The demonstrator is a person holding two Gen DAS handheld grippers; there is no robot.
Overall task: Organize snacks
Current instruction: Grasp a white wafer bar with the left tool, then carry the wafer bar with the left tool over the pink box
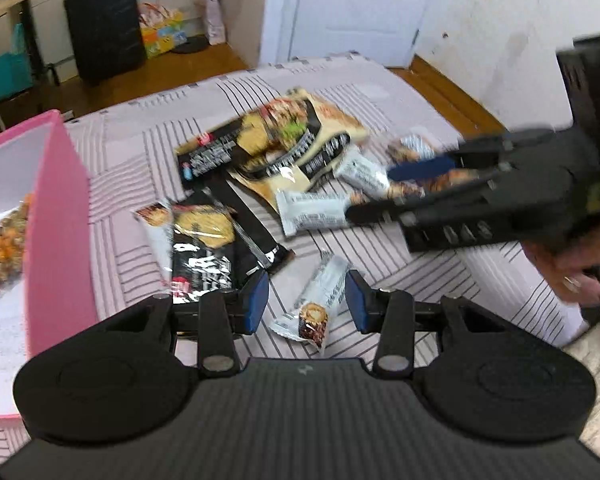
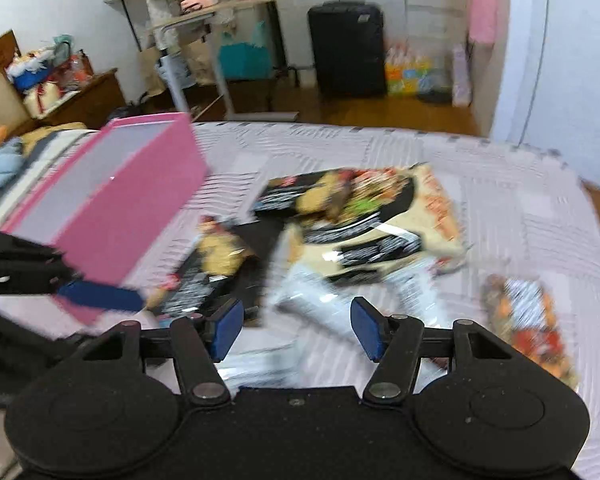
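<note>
1. Left gripper [image 1: 306, 300]: jaws parted, nothing clamped. A small white snack bar wrapper with a chocolate picture at its end [image 1: 316, 304] lies on the bedspread between the blue pads, which stand clear of it on both sides as far as I can see.

2. Right gripper [image 2: 296, 328]: jaws parted, empty. In my left wrist view it reaches in from the right over the cluster of white wrapped bars [image 1: 340, 196]. In its own view, blurred white wrappers [image 2: 320, 300] sit ahead of the pads; I see no contact.

3. Task items: the open pink cardboard box [image 1: 60, 216] stands at the left of the striped pale bedspread [image 1: 400, 88] and already holds 1 bag of orange and green snacks [image 1: 4, 248]. Loose outside it are 2 large black and cream snack bags [image 1: 276, 148], a black packet [image 1: 204, 252] near the box, several white bars, and 1 orange-patterned packet [image 2: 532, 320] lying well apart to the right.

4. Risks, in my judgement:
- Both views are smeared, so a close made now may land off-centre and pinch only the wrapper's edge, letting the bar slip.
- The soft bedspread could be caught between the pads with the bar.
- Both grippers work over the same pile; they could collide or scatter the bars.
- The left gripper sits near the box wall; a sideways carry could knock it.
</note>
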